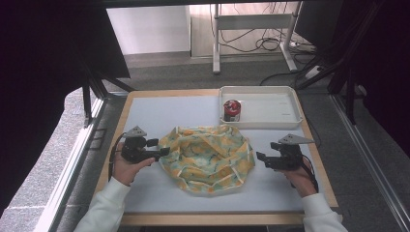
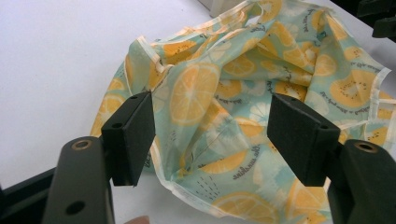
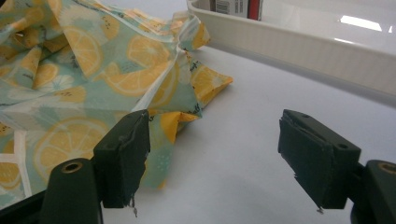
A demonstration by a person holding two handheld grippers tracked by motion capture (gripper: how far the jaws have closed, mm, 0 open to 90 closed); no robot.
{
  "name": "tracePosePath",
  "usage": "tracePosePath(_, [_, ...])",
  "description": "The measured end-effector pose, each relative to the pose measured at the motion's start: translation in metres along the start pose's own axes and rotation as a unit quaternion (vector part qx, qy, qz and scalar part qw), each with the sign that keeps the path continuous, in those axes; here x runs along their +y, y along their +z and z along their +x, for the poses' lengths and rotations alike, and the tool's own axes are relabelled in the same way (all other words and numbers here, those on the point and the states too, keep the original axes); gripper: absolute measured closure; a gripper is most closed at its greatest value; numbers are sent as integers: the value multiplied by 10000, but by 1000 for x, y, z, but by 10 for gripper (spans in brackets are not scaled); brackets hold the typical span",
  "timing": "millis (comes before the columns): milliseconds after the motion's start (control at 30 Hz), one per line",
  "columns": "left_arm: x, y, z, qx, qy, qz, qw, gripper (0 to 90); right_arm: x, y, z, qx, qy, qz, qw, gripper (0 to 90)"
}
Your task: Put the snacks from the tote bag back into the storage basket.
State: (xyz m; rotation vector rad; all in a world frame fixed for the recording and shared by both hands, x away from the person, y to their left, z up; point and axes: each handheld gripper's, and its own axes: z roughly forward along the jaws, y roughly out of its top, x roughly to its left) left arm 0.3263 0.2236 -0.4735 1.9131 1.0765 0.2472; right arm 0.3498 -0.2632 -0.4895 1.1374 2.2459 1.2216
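A crumpled cloth [image 1: 208,157] printed with orange slices on pale green lies bunched in the middle of the table. My left gripper [image 1: 163,151] sits at the cloth's left edge, jaws wide apart; in the left gripper view the cloth [image 2: 233,107] lies between and beyond the open jaws, untouched by the pads. My right gripper [image 1: 259,158] rests just off the cloth's right edge, open. In the right gripper view the cloth's corner [image 3: 93,79] lies by the left jaw, with bare table between the jaws.
A white tray [image 1: 280,108] stands at the back right of the table and holds a small red-and-black can [image 1: 231,110]. The tray's wall [image 3: 299,51] runs close ahead of the right gripper. Table edges lie near both hands.
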Motion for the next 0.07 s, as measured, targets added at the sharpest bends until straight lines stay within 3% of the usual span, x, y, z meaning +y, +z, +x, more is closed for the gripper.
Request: tracePosePath(67, [2, 1, 1, -16, -11, -32, 10000, 325, 0, -2, 1, -12, -38, -24, 10000, 246])
